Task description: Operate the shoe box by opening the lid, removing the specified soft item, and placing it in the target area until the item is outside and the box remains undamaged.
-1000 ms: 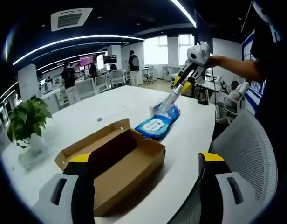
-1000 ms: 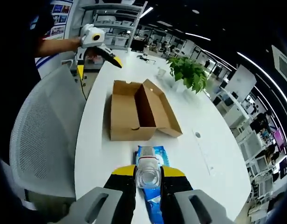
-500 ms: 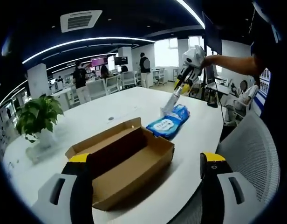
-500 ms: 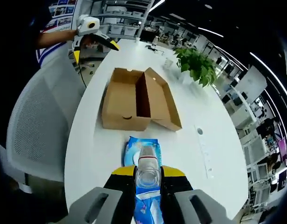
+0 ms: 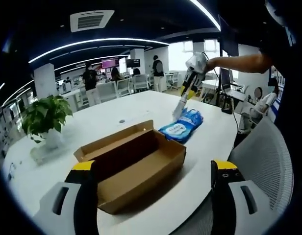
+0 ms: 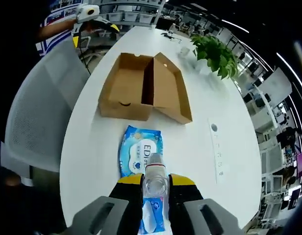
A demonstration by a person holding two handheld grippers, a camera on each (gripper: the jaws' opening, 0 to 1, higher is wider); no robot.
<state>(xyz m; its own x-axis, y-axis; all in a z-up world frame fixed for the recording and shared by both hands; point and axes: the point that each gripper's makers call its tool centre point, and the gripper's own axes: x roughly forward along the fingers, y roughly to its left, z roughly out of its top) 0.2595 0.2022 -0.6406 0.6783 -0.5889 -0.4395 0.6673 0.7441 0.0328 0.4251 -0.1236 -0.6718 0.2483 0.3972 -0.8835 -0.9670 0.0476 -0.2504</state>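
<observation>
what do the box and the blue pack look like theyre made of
The shoe box looks like plain brown cardboard, matte, with folded flaps and raw edges. The blue pack looks like thin glossy plastic film: it shines, carries printing and lies soft and flat on the white table, probably a wipes pack.

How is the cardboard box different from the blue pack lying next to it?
The cardboard box is brown, stiff and stands open with its lid folded back; the blue pack is soft, flat, printed and sealed. The box is larger than the pack. Both rest on the white table, apart from each other.
</observation>
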